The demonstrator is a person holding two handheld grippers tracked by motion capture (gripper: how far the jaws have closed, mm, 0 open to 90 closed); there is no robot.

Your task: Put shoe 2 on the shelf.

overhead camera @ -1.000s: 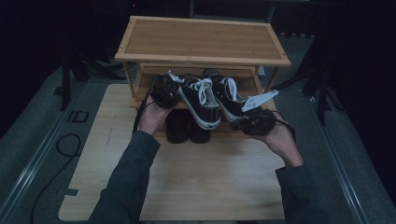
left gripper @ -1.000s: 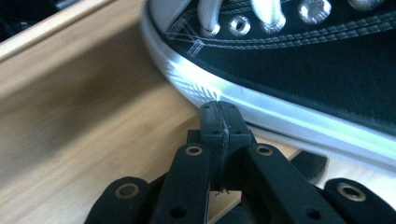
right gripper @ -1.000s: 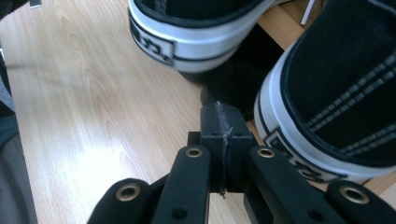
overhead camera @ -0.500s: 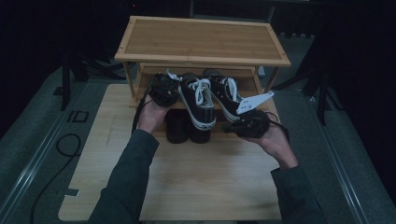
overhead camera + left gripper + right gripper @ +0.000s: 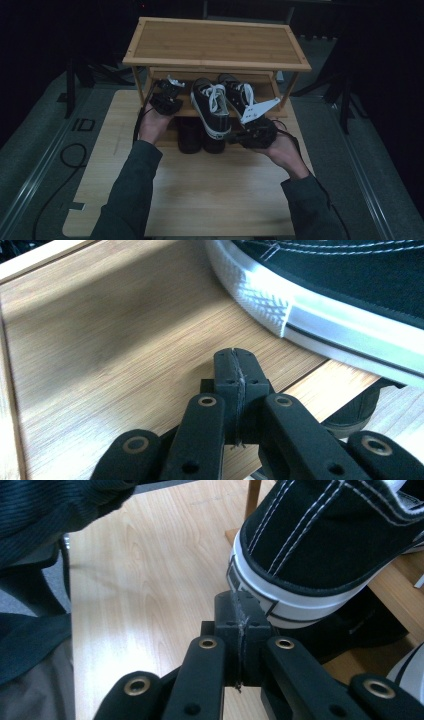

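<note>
Two sneakers [image 5: 212, 107] sit on the rack's [image 5: 150, 67] lower shelf, heels overhanging its front edge; both grippers, left [image 5: 167, 95] and right [image 5: 250, 134], are pressed together empty; nudging remains.

The right hand-held gripper [image 5: 239, 605], its two black jaws pressed together with nothing between them, sits at the white rubber heel of a black canvas sneaker [image 5: 325, 540] above the light wooden desk [image 5: 150, 580].
</note>
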